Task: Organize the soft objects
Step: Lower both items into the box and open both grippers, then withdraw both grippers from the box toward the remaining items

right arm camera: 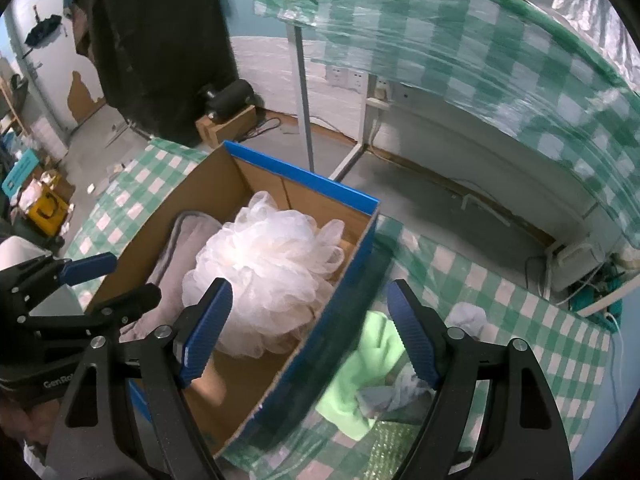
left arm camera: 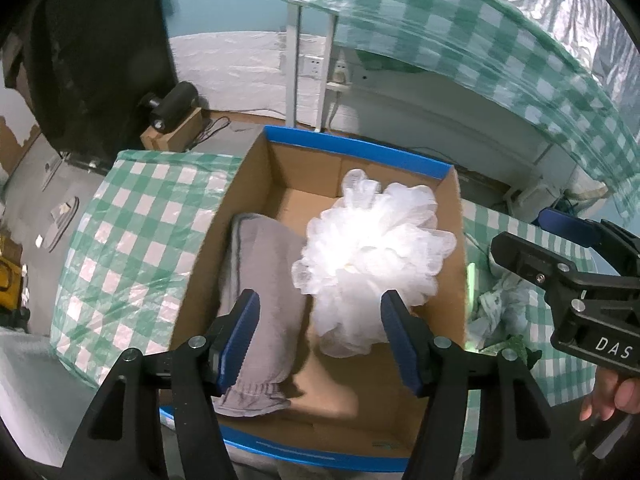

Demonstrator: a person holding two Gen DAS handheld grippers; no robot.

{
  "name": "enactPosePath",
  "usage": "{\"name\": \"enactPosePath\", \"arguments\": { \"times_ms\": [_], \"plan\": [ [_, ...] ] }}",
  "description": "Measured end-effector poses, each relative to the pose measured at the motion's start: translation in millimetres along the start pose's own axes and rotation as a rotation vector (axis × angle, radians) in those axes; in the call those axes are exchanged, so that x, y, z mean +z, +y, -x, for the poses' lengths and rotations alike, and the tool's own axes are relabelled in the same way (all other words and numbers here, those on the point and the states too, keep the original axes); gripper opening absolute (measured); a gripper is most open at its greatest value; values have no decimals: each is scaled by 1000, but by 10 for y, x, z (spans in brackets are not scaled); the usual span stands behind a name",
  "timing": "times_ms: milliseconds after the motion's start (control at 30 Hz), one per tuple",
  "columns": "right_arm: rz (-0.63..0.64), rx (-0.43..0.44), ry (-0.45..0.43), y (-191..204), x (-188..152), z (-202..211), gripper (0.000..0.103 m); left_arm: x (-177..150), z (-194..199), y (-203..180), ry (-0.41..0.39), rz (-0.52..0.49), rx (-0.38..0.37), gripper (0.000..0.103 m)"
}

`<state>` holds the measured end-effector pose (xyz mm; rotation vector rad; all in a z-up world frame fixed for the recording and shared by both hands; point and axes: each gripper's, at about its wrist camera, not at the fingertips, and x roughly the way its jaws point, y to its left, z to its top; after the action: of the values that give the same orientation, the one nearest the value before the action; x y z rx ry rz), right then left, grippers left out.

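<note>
While both sets of jaws stand open and empty, neither tool has a hold on anything. The left gripper [left arm camera: 320, 340] hangs over the cardboard box [left arm camera: 256, 168], its blue pads apart above the box interior. The right gripper [right arm camera: 310, 332] straddles the box's near blue-edged wall, one pad over the interior, the other over the items outside.

Inside the box, the white mesh bath pouf [left arm camera: 372, 256] lies beside the folded grey towel [left arm camera: 264, 280]; whether they touch cannot be told. Both appear already stowed.

Outside the box, on the bench [right arm camera: 500, 300] with its green-checked cover, lies the remaining pile: a light green cloth [right arm camera: 360, 380], a pale grey-blue cloth [right arm camera: 400, 392] partly on top of it, and another pale crumpled piece [right arm camera: 468, 316] just beyond.

Handling, as judged:
- All items are light, limp and unbreakable; firm jaw pressure will do no harm.
- The cloths will drape and trail when lifted. Grip a raised fold or bunched ridge, not a flat edge, so the pads close on several layers.
- Overlapping cloths may lift together; take the upper one first.
- The pouf is springy and compresses readily; if it needs shifting, close deep into the mesh body.
- The plastic bench cover looks thin and may snag; keep the pads clear of it.
</note>
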<state>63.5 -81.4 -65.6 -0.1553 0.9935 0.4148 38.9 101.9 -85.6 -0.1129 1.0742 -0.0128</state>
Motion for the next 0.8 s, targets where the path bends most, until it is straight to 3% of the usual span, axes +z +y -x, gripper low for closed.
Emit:
{"name": "enactPosePath", "arguments": {
  "times_ms": [300,800],
  "plan": [
    [-56,-18,4,-282,-141,138,80,3,26,-281,-5,-55,-26,73],
    [-147,-75,9,-845,-501,320,82,-41,-9,-890,11,-175,-71,73]
  ]
}}
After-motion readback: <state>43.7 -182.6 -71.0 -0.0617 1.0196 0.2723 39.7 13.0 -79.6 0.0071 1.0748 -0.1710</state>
